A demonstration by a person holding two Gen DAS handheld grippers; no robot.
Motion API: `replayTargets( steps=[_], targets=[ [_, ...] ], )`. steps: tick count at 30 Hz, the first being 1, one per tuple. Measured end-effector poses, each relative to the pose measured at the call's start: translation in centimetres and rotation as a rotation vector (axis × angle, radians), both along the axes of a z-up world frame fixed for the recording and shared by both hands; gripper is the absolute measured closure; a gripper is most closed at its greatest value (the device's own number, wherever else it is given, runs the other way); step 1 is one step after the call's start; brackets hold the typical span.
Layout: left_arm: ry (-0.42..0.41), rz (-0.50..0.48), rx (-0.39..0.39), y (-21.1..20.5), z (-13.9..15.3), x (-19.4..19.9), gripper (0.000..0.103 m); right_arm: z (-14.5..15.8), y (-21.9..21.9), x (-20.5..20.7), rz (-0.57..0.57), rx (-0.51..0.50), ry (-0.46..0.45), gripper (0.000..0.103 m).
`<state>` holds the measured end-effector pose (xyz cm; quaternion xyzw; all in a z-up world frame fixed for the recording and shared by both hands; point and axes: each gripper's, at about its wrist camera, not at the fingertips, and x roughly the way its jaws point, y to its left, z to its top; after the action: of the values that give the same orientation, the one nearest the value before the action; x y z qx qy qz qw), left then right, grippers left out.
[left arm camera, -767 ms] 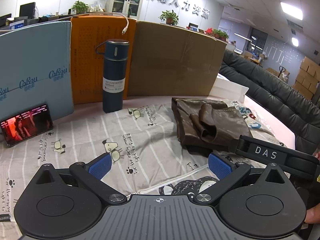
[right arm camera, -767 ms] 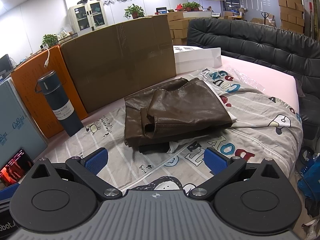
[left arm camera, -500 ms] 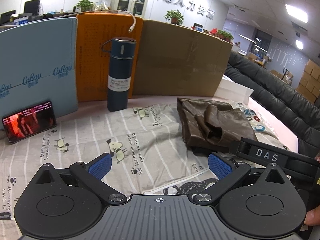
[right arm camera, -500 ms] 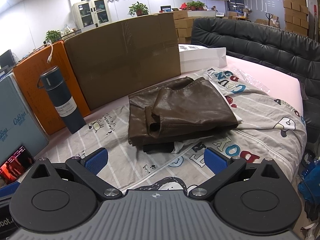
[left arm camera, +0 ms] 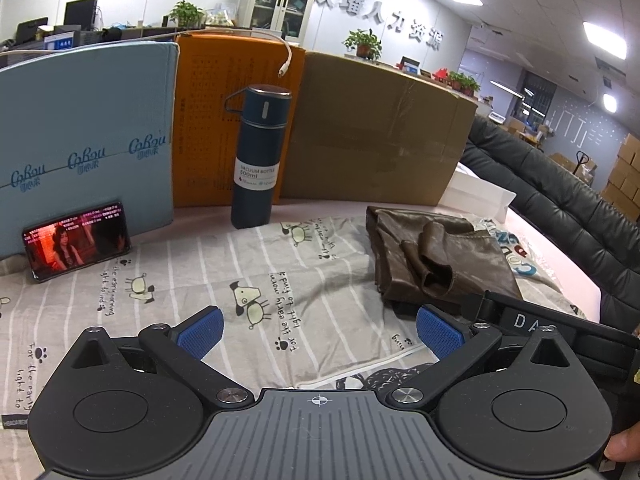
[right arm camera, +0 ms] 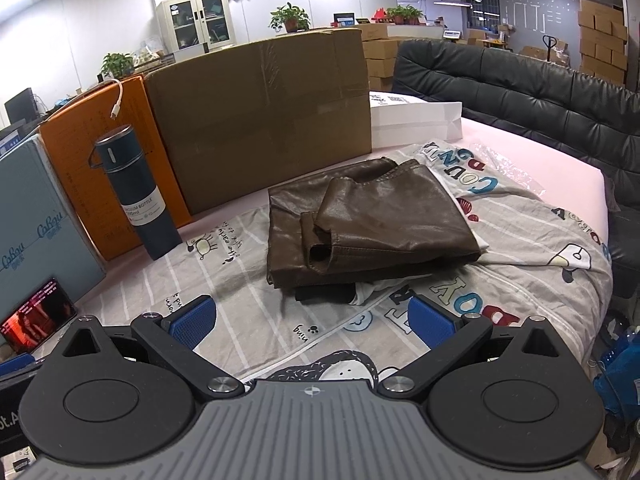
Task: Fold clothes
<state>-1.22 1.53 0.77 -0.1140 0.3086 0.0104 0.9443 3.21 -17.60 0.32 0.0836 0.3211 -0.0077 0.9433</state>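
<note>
A folded brown leather garment [right arm camera: 368,224] lies on the printed grey sheet [right arm camera: 248,288], on top of a dark piece and a white cloth at its near edge. It also shows in the left wrist view [left arm camera: 436,260], to the right. My left gripper [left arm camera: 319,330] is open and empty, held above the sheet, left of the garment. My right gripper [right arm camera: 312,322] is open and empty, just short of the garment's near edge. The right gripper's body shows at the left wrist view's right edge [left arm camera: 532,322].
A dark blue vacuum bottle [left arm camera: 258,160] stands at the back by blue [left arm camera: 80,152], orange [left arm camera: 224,120] and brown [left arm camera: 376,128] boxes. A phone [left arm camera: 76,240] with a lit screen leans on the blue box. A white box [right arm camera: 416,120] and black sofa [right arm camera: 520,92] are on the right.
Both grippers have drawn back and risen a little; the garment and bottle look slightly farther and more centred. Both stay open and the garment has not moved.
</note>
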Motion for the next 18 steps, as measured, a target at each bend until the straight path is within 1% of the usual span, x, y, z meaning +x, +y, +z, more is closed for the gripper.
replayTargets(
  steps=[6, 11, 13, 16, 18],
  targets=[
    [0.004, 0.048, 0.015, 0.3, 0.4, -1.0, 0.000, 0.3, 0.4, -1.0, 0.022, 0.002, -0.007, 0.000],
    [0.019, 0.069, -0.011, 0.8, 0.4, -2.1, 0.000, 0.7, 0.5, -2.1, 0.033, 0.004, -0.023, 0.000],
    [0.038, 0.075, -0.035, 1.1, 0.3, -2.6, 0.000, 0.8, 0.6, -2.5, 0.038, 0.008, -0.025, 0.000],
    [0.062, 0.097, -0.046, 1.5, 0.2, -3.5, 0.000, 0.9, 1.1, -3.2, 0.056, 0.016, -0.031, 0.000],
    [0.080, 0.112, -0.074, 2.2, 0.1, -4.0, 0.000, 0.9, 1.6, -3.6, 0.074, 0.019, -0.034, 0.000]
  ],
)
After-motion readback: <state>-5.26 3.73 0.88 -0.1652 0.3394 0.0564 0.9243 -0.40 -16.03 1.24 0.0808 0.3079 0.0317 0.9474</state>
